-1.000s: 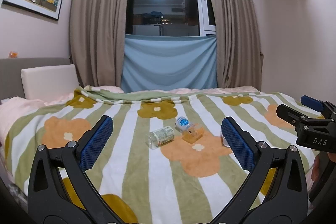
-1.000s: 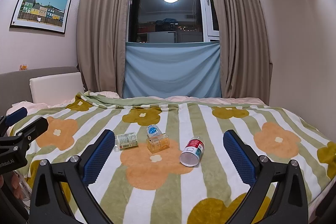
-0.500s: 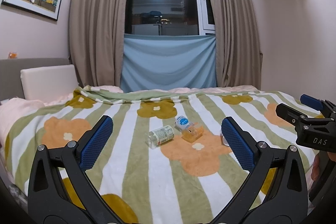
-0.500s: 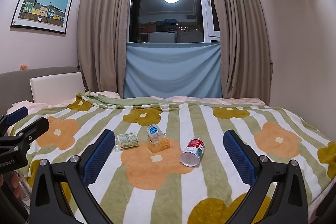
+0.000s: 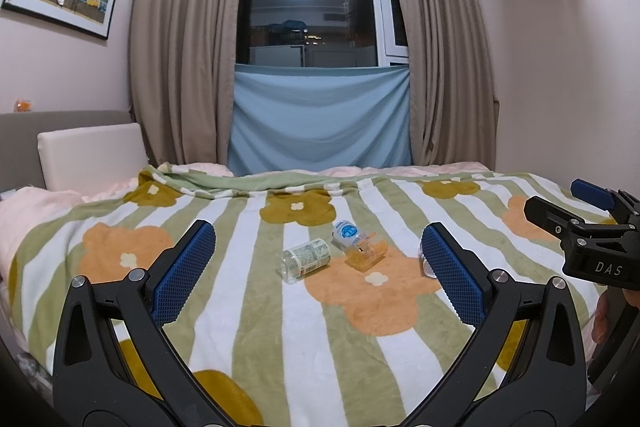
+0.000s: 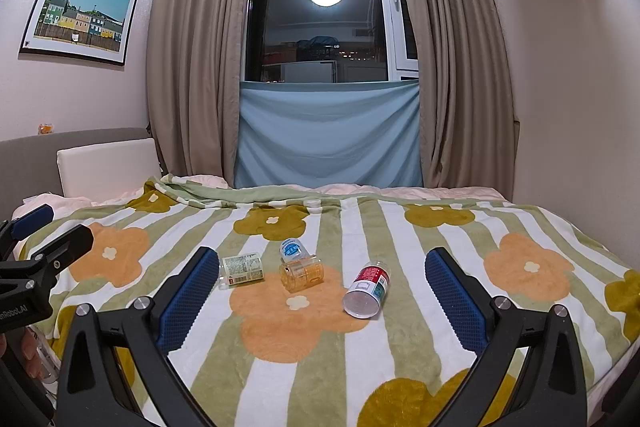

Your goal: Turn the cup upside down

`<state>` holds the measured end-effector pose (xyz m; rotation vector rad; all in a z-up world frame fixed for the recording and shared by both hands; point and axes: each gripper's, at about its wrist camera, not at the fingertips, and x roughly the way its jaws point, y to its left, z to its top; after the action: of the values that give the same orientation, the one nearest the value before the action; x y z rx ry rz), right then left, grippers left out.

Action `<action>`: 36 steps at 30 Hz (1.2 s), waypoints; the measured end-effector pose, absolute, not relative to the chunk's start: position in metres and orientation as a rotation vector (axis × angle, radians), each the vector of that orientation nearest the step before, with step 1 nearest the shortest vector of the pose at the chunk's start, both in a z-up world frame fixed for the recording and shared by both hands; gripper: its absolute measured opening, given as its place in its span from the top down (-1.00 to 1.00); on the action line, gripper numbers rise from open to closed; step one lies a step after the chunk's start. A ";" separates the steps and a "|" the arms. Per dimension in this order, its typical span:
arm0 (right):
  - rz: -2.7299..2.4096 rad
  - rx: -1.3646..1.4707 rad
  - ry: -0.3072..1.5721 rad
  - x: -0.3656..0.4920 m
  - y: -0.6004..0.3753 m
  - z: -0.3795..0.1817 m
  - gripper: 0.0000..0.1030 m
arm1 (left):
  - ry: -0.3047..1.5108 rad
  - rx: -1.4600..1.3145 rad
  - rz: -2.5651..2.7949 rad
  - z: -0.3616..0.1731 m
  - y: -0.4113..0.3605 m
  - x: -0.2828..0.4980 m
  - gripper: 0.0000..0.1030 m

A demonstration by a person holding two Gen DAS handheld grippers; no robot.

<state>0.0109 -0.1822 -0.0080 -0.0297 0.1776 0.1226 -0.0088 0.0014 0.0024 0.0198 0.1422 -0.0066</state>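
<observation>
1. Left wrist view: the left gripper (image 5: 316,271) hangs above the near edge of the bed (image 5: 224,311), fingers spread wide with nothing between them. Mid-bed lie a green-labelled cup (image 5: 305,260), an orange cup (image 5: 366,254) and a blue-capped bottle (image 5: 347,231) touching the orange one. The right finger hides most of a fourth item. The right gripper (image 5: 576,211) shows at the bed's right edge.
2. Right wrist view: the right gripper (image 6: 318,299) is likewise spread and empty. Here the hidden item is plain: a red-labelled cup (image 6: 367,289) on its side, long axis toward the far-right corner, one round end facing the near edge. The green-labelled cup (image 6: 241,268) lies crosswise, partly behind the left finger.
</observation>
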 end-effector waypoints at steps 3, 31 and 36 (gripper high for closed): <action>0.123 -0.028 0.178 0.010 -0.183 -0.010 -0.99 | 0.149 0.022 -0.013 0.001 0.000 -0.007 -0.99; 0.184 -0.001 0.244 0.053 -0.194 -0.012 -0.99 | 0.427 0.308 -0.205 -0.001 0.003 0.135 -0.99; 0.163 0.018 0.275 0.075 -0.208 -0.018 -0.99 | 0.525 0.394 -0.255 -0.016 -0.005 0.208 -0.99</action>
<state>0.0747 -0.2077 -0.0175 0.0184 0.2749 0.1626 0.2082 -0.0053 -0.0161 0.3942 0.5254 -0.2553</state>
